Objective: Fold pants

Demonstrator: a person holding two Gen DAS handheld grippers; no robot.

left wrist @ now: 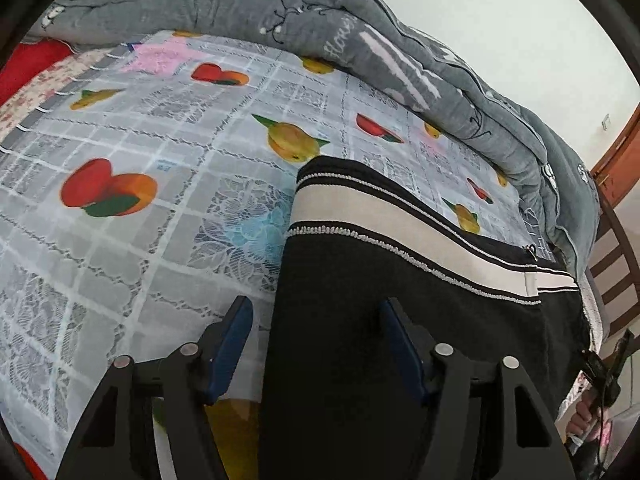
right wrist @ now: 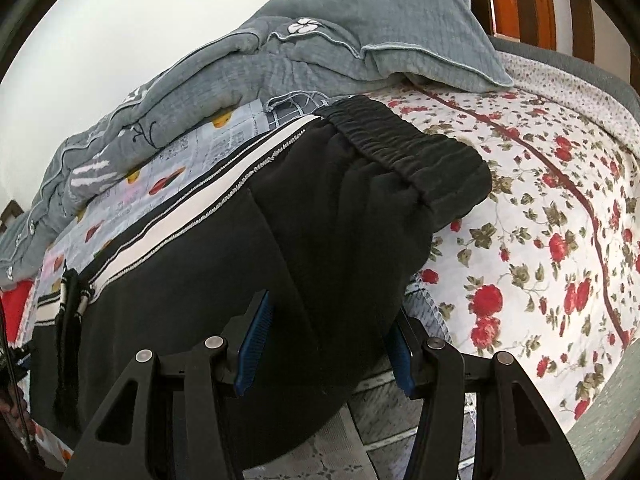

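black pants (left wrist: pixel 360 320) with a cream side stripe (left wrist: pixel 360 208) edged in white stitching lie on the bed, stretched across a grey cloth printed with fruit (left wrist: pixel 140 152). in the right wrist view the pants (right wrist: pixel 320 220) show their gathered waistband (right wrist: pixel 404 148) at the far end, resting over the edge of a white sheet with red roses (right wrist: pixel 540 240); a black drawcord with a tassel (right wrist: pixel 68 320) lies on the fabric at left. the hem end (left wrist: pixel 312 176) sits flat on the fruit cloth in the left wrist view.

left gripper (left wrist: pixel 316 352) hangs over the near edge of the pants, blue-padded fingers (left wrist: pixel 232 344) apart, one over the fruit cloth, one over black fabric; released, not pinching anything. right gripper (right wrist: pixel 328 348) straddles a raised bulge of the pants, fabric fills the gap between its fingers (right wrist: pixel 256 344), the right one partly hidden by the cloth; cannot tell if the pads press it.

a rumpled grey quilt (left wrist: pixel 320 20) lies along the far side of the bed, next to a white wall (left wrist: pixel 520 20). a grey pillow (right wrist: pixel 400 32) rests near wooden headboard slats (right wrist: pixel 520 0). a hand (left wrist: pixel 580 424) shows at the right edge of the left wrist view.
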